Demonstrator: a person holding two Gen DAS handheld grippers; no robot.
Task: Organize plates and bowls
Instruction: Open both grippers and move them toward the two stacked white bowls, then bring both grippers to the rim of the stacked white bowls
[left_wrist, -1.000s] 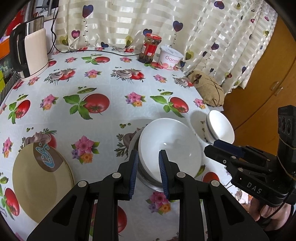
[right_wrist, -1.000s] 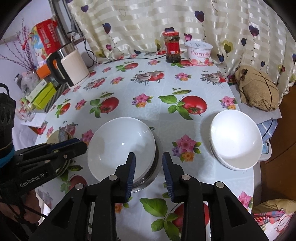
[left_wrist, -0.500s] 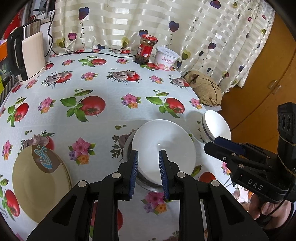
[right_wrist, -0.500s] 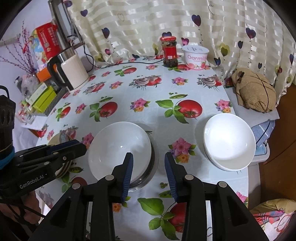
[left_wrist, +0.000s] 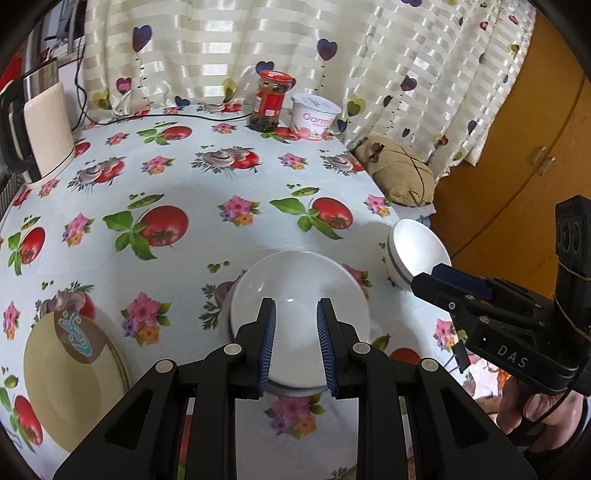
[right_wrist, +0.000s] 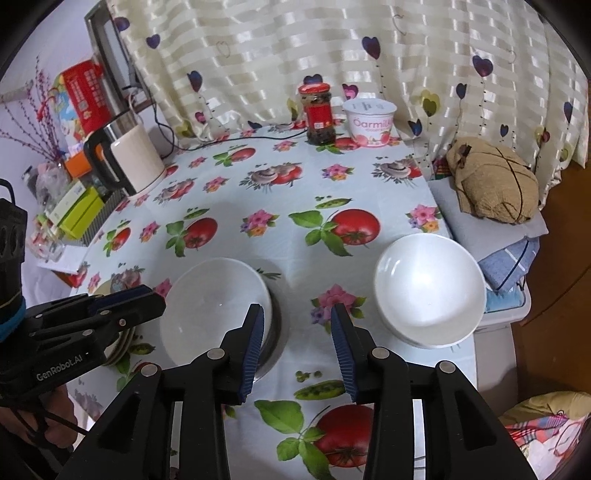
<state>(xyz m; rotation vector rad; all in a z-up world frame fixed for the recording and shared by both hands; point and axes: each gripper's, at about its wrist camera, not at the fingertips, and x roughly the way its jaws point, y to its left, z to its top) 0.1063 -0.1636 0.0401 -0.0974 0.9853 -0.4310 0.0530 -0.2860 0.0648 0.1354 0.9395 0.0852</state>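
A white bowl (left_wrist: 299, 295) sits in a shallow metal dish (right_wrist: 275, 332) near the table's front. My left gripper (left_wrist: 295, 314) hovers above its near rim, open, nothing between the pads. My right gripper (right_wrist: 297, 314) hangs just right of that bowl (right_wrist: 218, 306) over the tablecloth; its jaws are opening and hold nothing. A stack of white bowls (right_wrist: 428, 288) stands at the table's right edge, also seen from the left wrist (left_wrist: 417, 251). Yellow plates (left_wrist: 70, 380) lie at the front left.
At the back stand a red-lidded jar (left_wrist: 271, 101) and a yogurt tub (left_wrist: 314, 116). A kettle (left_wrist: 40, 129) is at the far left, with boxes (right_wrist: 77, 212) beside the table. A brown bundle (right_wrist: 495, 184) lies past the right edge.
Both grippers have drawn back and up from the white bowl, which now looks smaller. The right jaws have widened. The bowl stays in the metal dish.
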